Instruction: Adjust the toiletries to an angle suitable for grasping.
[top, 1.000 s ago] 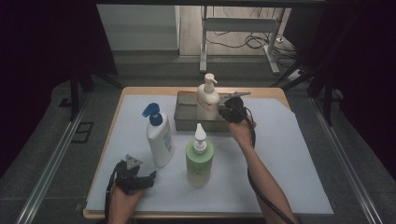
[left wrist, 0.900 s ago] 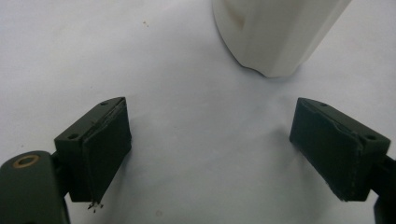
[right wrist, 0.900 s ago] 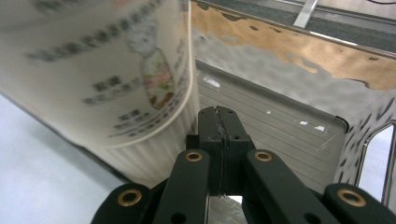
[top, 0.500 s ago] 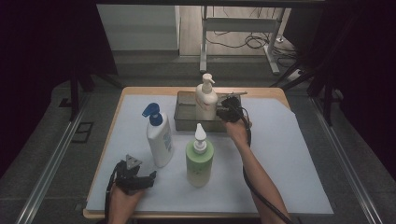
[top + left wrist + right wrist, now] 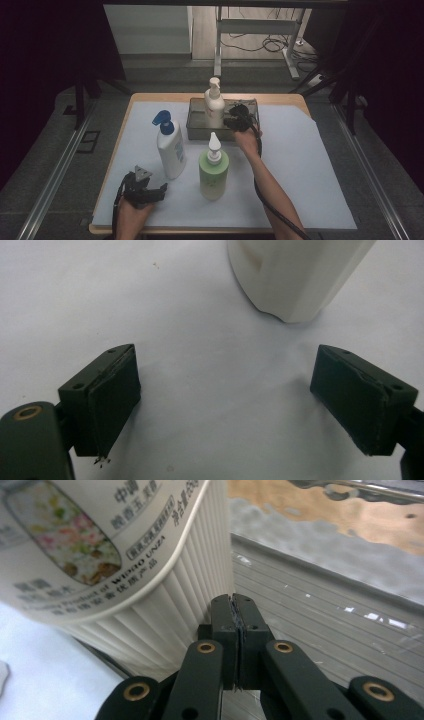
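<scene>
blue pump btl (image 5: 169,147): left-centre
green btl (image 5: 213,170): near centre
white sheet (image 5: 310,170): covers table
cables (image 5: 260,45): far floor

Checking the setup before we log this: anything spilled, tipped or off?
Nothing stands out. The cream bottle stands upright in the metal tray, the blue-capped bottle and green bottle upright on the white sheet. No spill shows. The right hand-held gripper is shut beside the cream bottle.

Ribbed glossy plastic bottle (image 5: 115,565); brushed metal tray (image 5: 325,610); matt paper (image 5: 200,390).
</scene>
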`<state>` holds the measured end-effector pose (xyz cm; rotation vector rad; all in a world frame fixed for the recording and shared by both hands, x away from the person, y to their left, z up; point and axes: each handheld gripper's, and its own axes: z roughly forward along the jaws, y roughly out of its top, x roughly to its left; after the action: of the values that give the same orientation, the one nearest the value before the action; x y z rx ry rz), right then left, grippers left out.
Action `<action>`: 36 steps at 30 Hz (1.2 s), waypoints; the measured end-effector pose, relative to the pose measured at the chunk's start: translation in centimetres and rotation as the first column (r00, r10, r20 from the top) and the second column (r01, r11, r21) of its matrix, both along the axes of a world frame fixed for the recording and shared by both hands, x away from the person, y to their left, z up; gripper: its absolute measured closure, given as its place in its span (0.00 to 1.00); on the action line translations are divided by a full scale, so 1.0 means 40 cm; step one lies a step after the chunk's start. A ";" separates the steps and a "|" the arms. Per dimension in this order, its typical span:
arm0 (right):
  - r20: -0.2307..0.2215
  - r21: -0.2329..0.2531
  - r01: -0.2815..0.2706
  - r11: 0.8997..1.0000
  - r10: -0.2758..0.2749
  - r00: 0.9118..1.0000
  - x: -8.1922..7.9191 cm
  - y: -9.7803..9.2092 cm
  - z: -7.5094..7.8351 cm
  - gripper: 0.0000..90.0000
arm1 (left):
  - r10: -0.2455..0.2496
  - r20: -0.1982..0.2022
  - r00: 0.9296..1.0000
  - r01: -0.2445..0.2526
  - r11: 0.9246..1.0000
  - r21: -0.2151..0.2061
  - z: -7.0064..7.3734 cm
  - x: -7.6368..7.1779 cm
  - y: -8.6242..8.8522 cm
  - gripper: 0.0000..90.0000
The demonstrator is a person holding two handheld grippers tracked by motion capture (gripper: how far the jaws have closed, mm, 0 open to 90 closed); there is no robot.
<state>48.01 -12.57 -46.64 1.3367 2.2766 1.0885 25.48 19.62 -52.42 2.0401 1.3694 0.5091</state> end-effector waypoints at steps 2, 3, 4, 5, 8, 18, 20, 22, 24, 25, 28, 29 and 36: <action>-0.008 0.003 -0.006 1.000 0.006 1.000 -0.001 0.010 0.000 0.98 | 0.000 0.000 1.000 0.000 1.000 0.000 0.000 0.000 0.000 0.14; -0.003 0.000 -0.011 1.000 0.011 1.000 -0.001 0.015 -0.002 0.98 | 0.000 0.000 1.000 0.000 1.000 0.000 0.000 0.000 0.000 0.14; -0.005 0.001 -0.013 1.000 0.013 1.000 0.000 0.018 -0.002 0.98 | 0.001 0.000 1.000 -0.001 1.000 0.000 0.000 0.000 0.000 0.14; -0.001 0.001 -0.010 1.000 0.010 1.000 0.001 0.021 -0.003 0.98 | 0.001 0.000 1.000 -0.001 1.000 0.000 0.000 0.000 0.000 0.14; -0.002 0.000 -0.005 1.000 0.005 1.000 0.007 0.025 -0.005 0.98 | 0.000 0.000 1.000 0.000 1.000 0.000 0.000 0.000 0.000 0.14; 0.003 0.028 0.003 1.000 -0.003 1.000 0.024 0.028 0.015 0.99 | 0.000 -0.001 1.000 0.000 1.000 0.000 0.000 0.000 0.000 0.14; -0.007 0.041 0.003 0.999 -0.002 1.000 0.025 0.029 0.014 0.99 | 0.000 -0.001 1.000 0.000 1.000 0.000 0.000 0.000 0.000 0.13; -0.011 0.043 0.000 0.999 0.001 1.000 0.025 0.031 0.013 0.99 | 0.000 -0.001 1.000 0.000 1.000 0.000 0.000 0.000 0.000 0.13; -0.016 0.039 -0.007 0.999 0.008 1.000 0.026 0.032 0.011 0.99 | 0.000 -0.001 1.000 0.000 1.000 0.000 0.000 0.000 0.000 0.13; -0.020 0.039 -0.009 0.999 0.009 1.000 0.026 0.033 0.010 0.99 | 0.000 0.000 1.000 0.000 1.000 0.000 0.000 0.000 0.000 0.13; -0.027 0.032 -0.015 0.999 0.016 1.000 0.026 0.038 0.006 0.98 | 0.000 -0.001 1.000 0.000 1.000 0.000 0.000 0.000 0.000 0.14; -0.027 0.032 -0.017 0.999 0.018 0.999 0.026 0.041 0.005 0.98 | 0.000 -0.001 1.000 0.000 1.000 0.000 0.000 0.000 0.000 0.13; -0.029 0.014 -0.024 1.000 0.024 0.999 0.026 0.052 0.006 0.98 | 0.000 -0.001 1.000 0.000 1.000 -0.001 0.000 0.000 0.000 0.13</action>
<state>49.04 -10.51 -46.38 1.3419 2.3163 1.1006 25.49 19.62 -52.41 2.0403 1.3693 0.5076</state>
